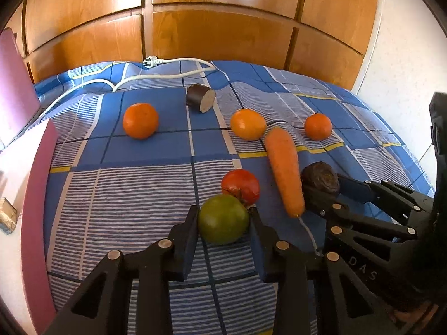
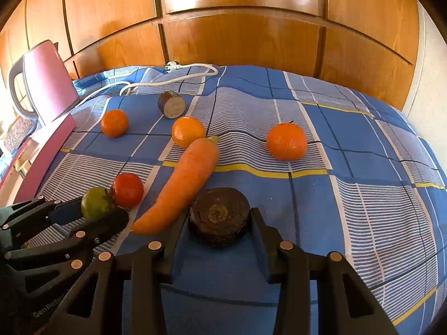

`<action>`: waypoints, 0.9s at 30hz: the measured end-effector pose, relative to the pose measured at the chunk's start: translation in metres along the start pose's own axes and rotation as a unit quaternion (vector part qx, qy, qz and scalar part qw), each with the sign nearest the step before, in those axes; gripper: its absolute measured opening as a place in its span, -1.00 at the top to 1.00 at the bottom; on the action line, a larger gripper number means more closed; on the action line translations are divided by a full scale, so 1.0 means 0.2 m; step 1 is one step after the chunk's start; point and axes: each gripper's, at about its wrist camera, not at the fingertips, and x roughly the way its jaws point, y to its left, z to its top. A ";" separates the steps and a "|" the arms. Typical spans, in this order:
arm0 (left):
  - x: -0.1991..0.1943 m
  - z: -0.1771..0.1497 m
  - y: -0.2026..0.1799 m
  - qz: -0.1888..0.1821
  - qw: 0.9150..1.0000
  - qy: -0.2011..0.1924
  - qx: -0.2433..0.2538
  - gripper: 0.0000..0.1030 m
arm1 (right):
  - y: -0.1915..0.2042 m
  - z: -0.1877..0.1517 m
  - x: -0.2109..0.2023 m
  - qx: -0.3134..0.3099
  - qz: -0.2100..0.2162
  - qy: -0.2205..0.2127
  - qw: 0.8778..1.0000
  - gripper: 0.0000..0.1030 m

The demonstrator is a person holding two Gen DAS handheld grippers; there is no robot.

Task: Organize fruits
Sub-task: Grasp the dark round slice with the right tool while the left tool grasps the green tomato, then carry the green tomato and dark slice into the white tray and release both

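Green tomato (image 1: 223, 219) beside red tomato (image 1: 240, 185) (touching); carrot (image 1: 285, 174) lies near

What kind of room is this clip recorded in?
Most likely a bedroom at home. The produce lies on a blue checked sheet that rumples like bedding over a mattress, glossy wooden wardrobe doors stand right behind it, and a pink electric kettle with its white power cord sits at the edge.

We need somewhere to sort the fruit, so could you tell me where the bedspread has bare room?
Free: the near-left stretch between the pink box and the green tomato, and the right side beyond the small tangerine. Crowded: the middle, where red tomato, carrot, dark round piece and both grippers cluster.
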 end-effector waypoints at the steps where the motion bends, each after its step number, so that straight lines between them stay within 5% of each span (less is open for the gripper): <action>1: 0.00 0.00 0.01 -0.003 1.000 -0.001 -0.006 0.36 | 0.00 0.00 0.00 -0.001 0.000 0.000 1.000 0.19; 18: -0.19 -0.17 0.06 0.012 1.000 0.003 -0.002 0.36 | 0.03 -0.10 -0.11 0.029 -0.007 -0.006 1.000 0.20; 27: -0.25 -0.20 0.09 0.011 1.000 0.010 -0.017 0.36 | 0.14 -0.20 -0.22 0.034 0.033 0.008 0.999 0.20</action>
